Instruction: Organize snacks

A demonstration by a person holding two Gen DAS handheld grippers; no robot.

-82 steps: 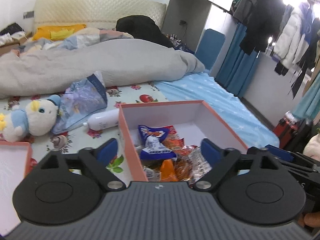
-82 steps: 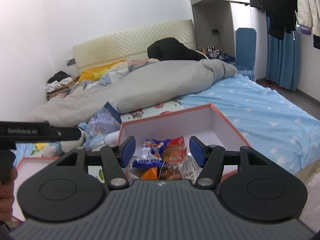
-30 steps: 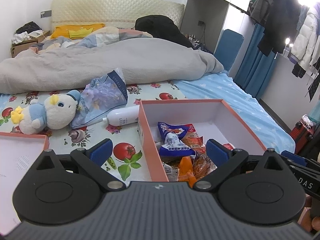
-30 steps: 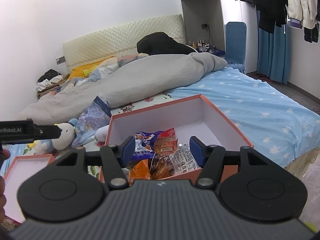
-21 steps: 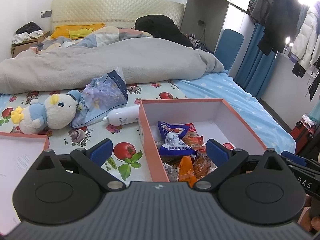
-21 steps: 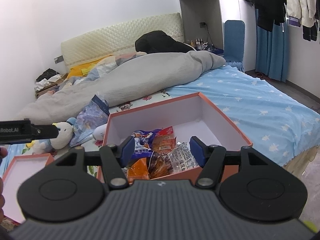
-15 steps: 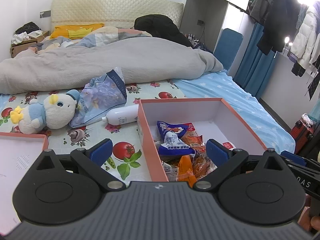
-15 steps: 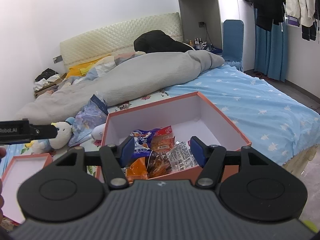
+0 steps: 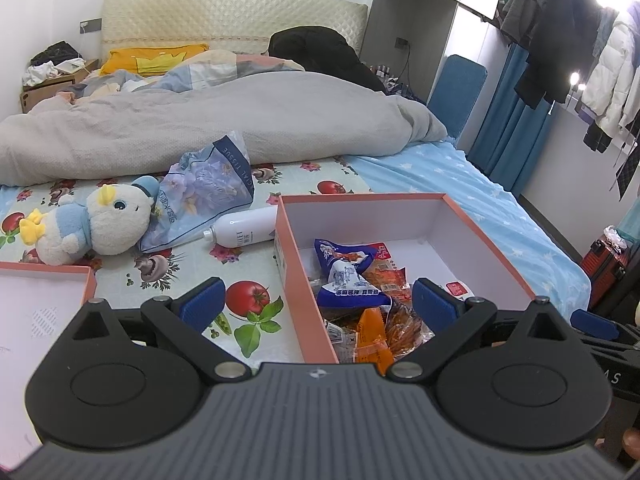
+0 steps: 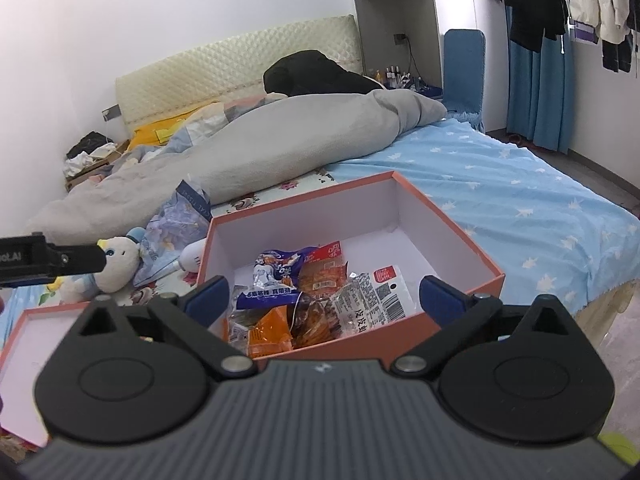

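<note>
An orange-rimmed box point(image 9: 360, 199) point(image 10: 304, 197) with a white inside sits on the bed. It holds several snack packets at its near end: a blue packet point(image 9: 344, 280) point(image 10: 272, 280), an orange packet point(image 9: 370, 340) point(image 10: 268, 332), a red packet point(image 10: 320, 272) and a clear barcoded packet point(image 10: 372, 300). My left gripper point(image 9: 318, 304) hovers open over the box's near left wall with nothing between its pads. My right gripper point(image 10: 324, 298) hangs above the box's near edge. Its jaws are opening wide and hold nothing; the snacks lie below them.
The box's lid point(image 9: 44, 269) point(image 10: 52, 307) lies upturned at the left. A plush toy point(image 9: 88, 224), a tissue pack point(image 9: 204, 188) and a white bottle point(image 9: 244, 232) lie left of the box. A grey duvet point(image 9: 200, 120) is heaped behind. The bed's edge runs at the right.
The right gripper's fingers have spread much farther apart. The left gripper, the box and the snacks have stayed where they were.
</note>
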